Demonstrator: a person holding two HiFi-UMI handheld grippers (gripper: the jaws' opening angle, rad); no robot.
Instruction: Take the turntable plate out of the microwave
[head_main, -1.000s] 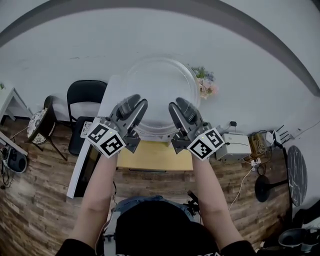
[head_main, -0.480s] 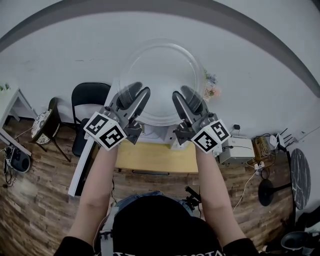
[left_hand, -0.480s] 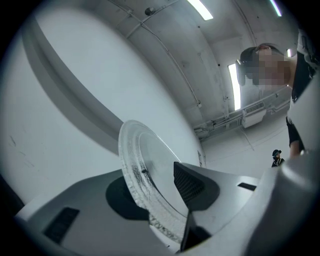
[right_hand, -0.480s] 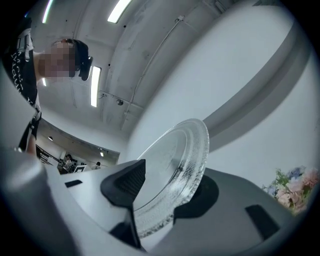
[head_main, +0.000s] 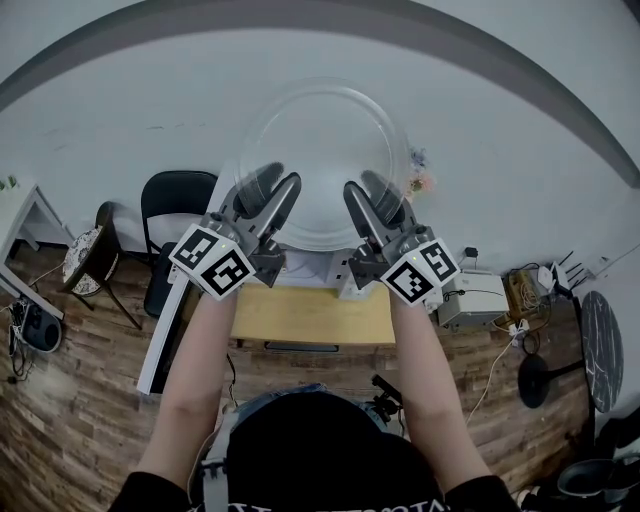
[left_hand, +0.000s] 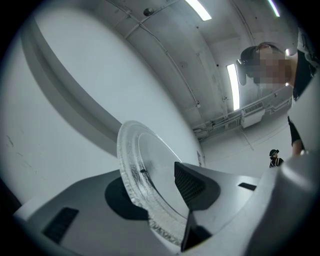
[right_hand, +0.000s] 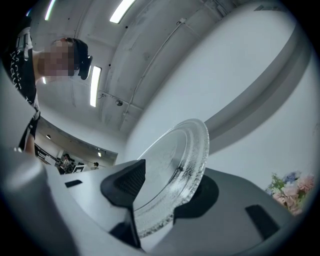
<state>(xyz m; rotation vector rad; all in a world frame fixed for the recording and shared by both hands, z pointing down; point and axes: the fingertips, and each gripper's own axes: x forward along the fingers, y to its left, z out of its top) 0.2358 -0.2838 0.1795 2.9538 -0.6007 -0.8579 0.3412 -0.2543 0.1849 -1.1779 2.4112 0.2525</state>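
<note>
Lit brightly and evenly by ceiling tubes (left_hand: 233, 86) above the fingers (left_hand: 190, 182). Glints softly on the glass plate (left_hand: 145, 170) between them. Bends strongly toward the edges, darkens at corners.

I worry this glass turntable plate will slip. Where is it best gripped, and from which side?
Grip its near rim at two spread spots, coming from the person's side, one jaw on each face. The glass plate is thin, wide and ridged at the rim; the left gripper and right gripper clamp it so.
</note>
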